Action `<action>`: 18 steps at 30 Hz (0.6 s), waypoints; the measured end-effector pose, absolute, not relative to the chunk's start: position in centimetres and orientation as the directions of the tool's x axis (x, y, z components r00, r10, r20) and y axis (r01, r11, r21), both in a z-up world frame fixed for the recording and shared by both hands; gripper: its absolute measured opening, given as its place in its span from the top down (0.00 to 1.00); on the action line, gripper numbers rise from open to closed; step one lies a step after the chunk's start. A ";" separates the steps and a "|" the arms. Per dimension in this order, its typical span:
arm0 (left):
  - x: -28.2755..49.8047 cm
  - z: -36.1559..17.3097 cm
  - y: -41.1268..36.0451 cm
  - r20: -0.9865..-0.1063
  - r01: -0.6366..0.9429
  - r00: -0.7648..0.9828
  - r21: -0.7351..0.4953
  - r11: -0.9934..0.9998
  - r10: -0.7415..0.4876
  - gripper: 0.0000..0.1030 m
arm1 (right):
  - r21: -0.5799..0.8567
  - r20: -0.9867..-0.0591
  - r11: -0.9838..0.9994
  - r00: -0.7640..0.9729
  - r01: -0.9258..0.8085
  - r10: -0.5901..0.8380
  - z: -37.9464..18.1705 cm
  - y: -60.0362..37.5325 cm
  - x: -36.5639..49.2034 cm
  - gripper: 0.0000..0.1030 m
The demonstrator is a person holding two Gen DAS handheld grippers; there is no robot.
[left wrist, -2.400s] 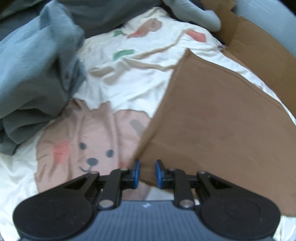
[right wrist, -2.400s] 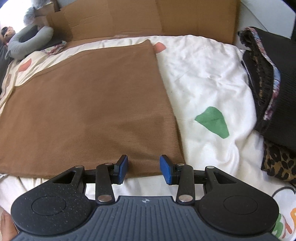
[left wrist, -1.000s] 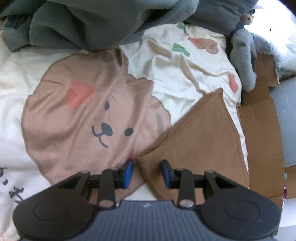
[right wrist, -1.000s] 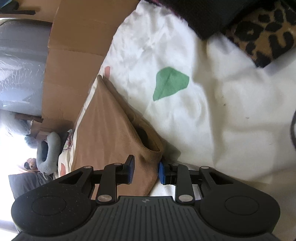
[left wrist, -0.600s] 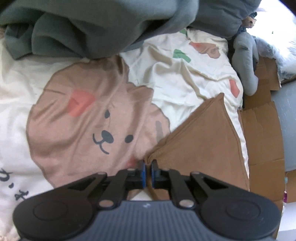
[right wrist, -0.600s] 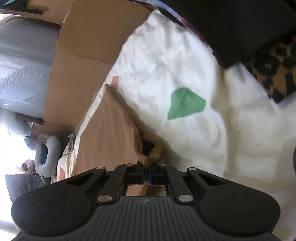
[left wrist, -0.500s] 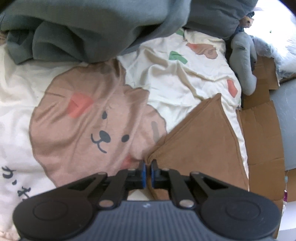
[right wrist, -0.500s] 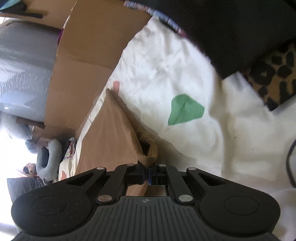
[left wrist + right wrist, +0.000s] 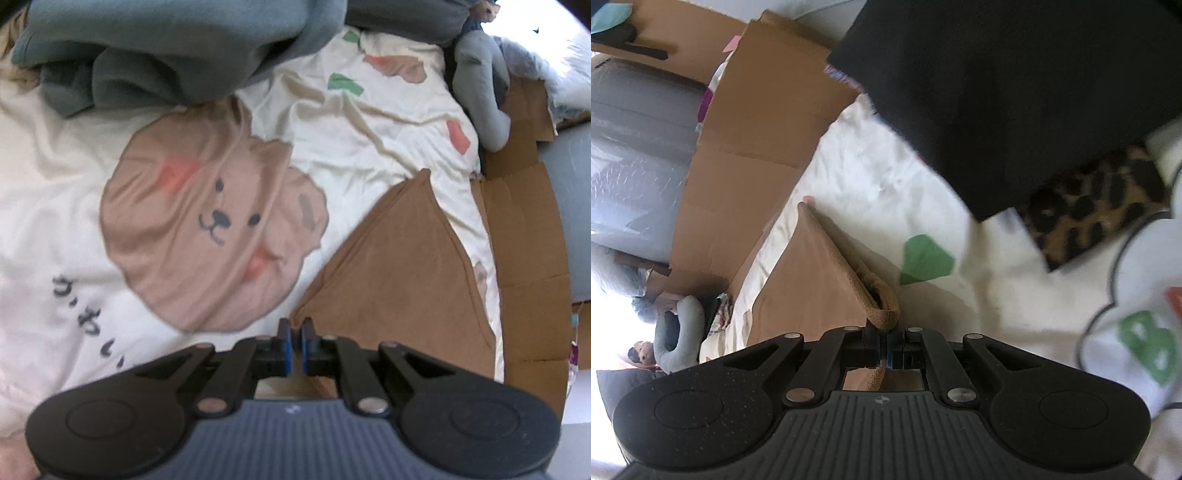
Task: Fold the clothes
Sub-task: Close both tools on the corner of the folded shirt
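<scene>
Brown cloth (image 9: 399, 266) corners pinched; leopard-print garment (image 9: 1097, 206), apparently folded, right view only.

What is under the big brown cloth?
Under the brown cloth lies the cream bedsheet with its bear face. The left gripper and right gripper pinch its corners. Whatever print lies beneath the cloth is covered.

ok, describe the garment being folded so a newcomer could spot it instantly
On the cream bedsheet with the cartoon bear print, beside the flattened cardboard, lies the plain brown knit garment. Both the left gripper and right gripper pinch its corners; unlike neighbouring fabrics, it's solid tan.
</scene>
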State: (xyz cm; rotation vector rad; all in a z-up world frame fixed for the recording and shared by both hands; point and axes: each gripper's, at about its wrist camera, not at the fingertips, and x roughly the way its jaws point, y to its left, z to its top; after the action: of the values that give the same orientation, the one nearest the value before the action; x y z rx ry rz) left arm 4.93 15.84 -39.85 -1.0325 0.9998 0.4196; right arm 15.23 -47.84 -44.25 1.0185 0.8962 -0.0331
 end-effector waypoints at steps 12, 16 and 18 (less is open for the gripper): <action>4.2 -40.1 15.6 -0.870 -0.716 0.466 -0.479 0.507 -0.164 0.95 | 0.667 -0.721 0.582 0.598 0.464 0.350 -44.6 -48.7 12.9 0.98; 4.5 -41.8 15.8 -0.884 -0.747 0.426 -0.463 0.478 -0.191 0.95 | 0.608 -0.767 0.642 0.556 0.467 0.322 -44.7 -48.0 12.7 0.88; 4.6 -42.0 15.9 -0.885 -0.750 0.423 -0.463 0.473 -0.195 0.94 | 0.593 -0.772 0.660 0.559 0.461 0.304 -44.2 -48.0 12.2 0.80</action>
State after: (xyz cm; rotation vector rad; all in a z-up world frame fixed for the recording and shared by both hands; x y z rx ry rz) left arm 4.59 15.92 -42.03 -1.0552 1.1129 0.4425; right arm 12.23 -48.05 -44.20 0.8841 1.0085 -0.1088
